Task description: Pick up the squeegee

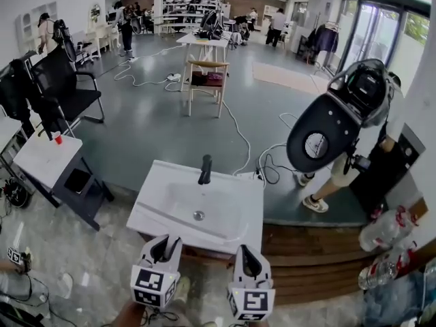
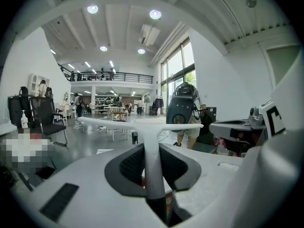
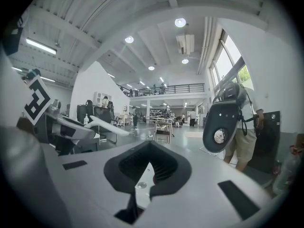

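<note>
The squeegee (image 2: 147,126) is white, with a long straight blade across the top of a slim handle. The handle stands upright between the dark pads of my left gripper (image 2: 153,175), which is shut on it. The right gripper view shows the same blade (image 3: 107,126) sticking out at the left, level and lifted off the sink. My right gripper (image 3: 149,144) holds nothing and its tips meet. In the head view both grippers sit at the bottom edge, the left gripper (image 1: 169,240) beside the right gripper (image 1: 244,251), over the sink's near rim. I cannot make out the squeegee there.
A white sink (image 1: 160,213) with a black tap (image 1: 205,169) lies straight ahead. To the right stands a person (image 1: 344,169) carrying a dark oval device (image 1: 327,131). A black chair (image 1: 65,90) and small white table (image 1: 41,159) are on the left, and bottles (image 1: 385,230) by a wooden step on the right.
</note>
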A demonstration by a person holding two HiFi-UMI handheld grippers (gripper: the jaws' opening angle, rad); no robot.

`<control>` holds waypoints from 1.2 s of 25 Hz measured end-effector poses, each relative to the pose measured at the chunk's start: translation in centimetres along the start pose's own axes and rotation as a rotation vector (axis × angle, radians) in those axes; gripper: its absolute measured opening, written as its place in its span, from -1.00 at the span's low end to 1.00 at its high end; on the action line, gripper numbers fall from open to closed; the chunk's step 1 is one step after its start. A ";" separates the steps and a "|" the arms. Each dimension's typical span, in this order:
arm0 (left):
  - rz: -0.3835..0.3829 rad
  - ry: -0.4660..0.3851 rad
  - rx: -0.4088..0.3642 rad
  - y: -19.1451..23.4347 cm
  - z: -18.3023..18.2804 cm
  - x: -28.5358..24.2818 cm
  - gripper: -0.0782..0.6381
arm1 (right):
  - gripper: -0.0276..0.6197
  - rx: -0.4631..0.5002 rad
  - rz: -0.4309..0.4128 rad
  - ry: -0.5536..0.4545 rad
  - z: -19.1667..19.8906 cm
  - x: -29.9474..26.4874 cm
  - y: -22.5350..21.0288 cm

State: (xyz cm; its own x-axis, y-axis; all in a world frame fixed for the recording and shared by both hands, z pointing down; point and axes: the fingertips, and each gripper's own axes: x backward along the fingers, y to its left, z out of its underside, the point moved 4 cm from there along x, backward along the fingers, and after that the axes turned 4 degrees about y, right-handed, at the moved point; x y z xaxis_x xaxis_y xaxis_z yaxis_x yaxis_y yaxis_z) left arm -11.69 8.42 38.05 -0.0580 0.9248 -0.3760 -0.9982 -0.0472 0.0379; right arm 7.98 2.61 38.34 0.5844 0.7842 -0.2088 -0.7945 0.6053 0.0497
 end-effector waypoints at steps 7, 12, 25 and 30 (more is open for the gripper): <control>-0.036 -0.026 -0.005 -2.0 1.8 6.1 -0.60 | -0.92 -0.001 -0.006 -0.004 0.7 5.8 1.9; -0.053 -0.027 -0.014 -2.8 3.5 9.4 -0.60 | -0.92 -0.006 -0.017 -0.003 1.8 8.6 3.4; -0.055 -0.033 -0.014 -2.4 4.9 12.7 -0.60 | -0.92 0.011 -0.007 -0.018 1.5 11.2 5.5; -0.046 -0.032 -0.020 -2.3 4.9 12.8 -0.60 | -0.92 0.015 0.003 -0.022 1.3 11.2 5.8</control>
State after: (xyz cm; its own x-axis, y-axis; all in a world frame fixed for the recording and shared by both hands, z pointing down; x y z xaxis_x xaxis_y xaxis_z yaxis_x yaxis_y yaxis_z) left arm -10.06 22.24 37.68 -0.0120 0.9378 -0.3470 -0.9999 -0.0118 0.0026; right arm 10.13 15.11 37.54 0.5860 0.7884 -0.1869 -0.7934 0.6052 0.0652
